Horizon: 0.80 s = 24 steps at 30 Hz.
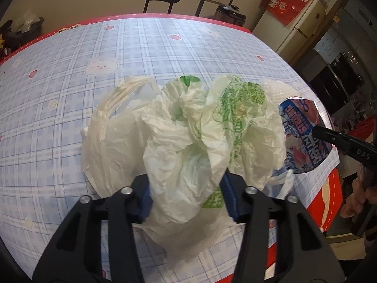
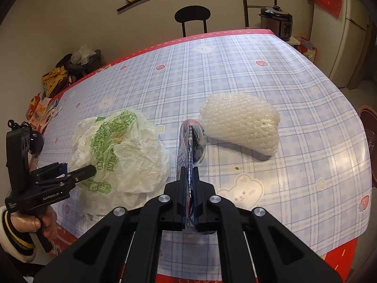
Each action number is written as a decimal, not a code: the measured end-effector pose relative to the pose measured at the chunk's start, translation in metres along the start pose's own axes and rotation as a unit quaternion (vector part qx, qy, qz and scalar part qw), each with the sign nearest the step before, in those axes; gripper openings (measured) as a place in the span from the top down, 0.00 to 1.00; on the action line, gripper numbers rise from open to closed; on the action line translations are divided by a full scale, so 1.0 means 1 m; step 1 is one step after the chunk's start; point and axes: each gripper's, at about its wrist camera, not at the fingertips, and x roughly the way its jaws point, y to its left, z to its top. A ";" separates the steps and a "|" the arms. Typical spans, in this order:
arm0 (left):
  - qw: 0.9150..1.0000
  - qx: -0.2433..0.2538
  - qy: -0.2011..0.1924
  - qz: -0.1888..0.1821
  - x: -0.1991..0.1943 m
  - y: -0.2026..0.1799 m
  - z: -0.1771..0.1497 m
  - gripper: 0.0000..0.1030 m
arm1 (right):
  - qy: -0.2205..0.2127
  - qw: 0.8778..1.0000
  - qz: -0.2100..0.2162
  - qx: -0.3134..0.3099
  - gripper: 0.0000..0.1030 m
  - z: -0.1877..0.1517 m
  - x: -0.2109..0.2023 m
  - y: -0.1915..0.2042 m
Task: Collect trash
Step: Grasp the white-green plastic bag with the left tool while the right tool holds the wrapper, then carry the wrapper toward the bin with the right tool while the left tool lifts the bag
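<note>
**Bag clamped on the left, wrapper pinched on the right**

The white plastic bag with green print is gripped by the left gripper, its blue-padded fingers pressed into the crumpled plastic from both sides. The bag sits on the checked tablecloth, toward the near-left part of the table.

A blue snack wrapper is held edge-on by the right gripper, jaws narrowed tight on it. In the left wrist view the wrapper is seen just beside the bag's right side.

A white foam net sleeve is lying a bit further right, apart from the wrapper. Loads of bare cloth is left behind and to the right of it, up to the red table edge. A black chair is parked past the far edge.
</note>
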 end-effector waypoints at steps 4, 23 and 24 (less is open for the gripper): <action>0.999 -0.002 -0.033 -0.014 -0.033 0.010 -0.003 0.81 | -0.006 1.000 0.002 0.004 0.94 0.001 -0.001 0.004; 0.980 -0.076 -0.186 0.000 -0.169 0.071 -0.003 0.84 | -0.030 0.999 0.016 0.000 0.94 0.000 -0.020 0.024; 0.979 -0.079 -0.186 0.003 -0.170 0.072 -0.005 0.84 | -0.032 0.999 0.017 -0.001 0.94 0.001 -0.022 0.024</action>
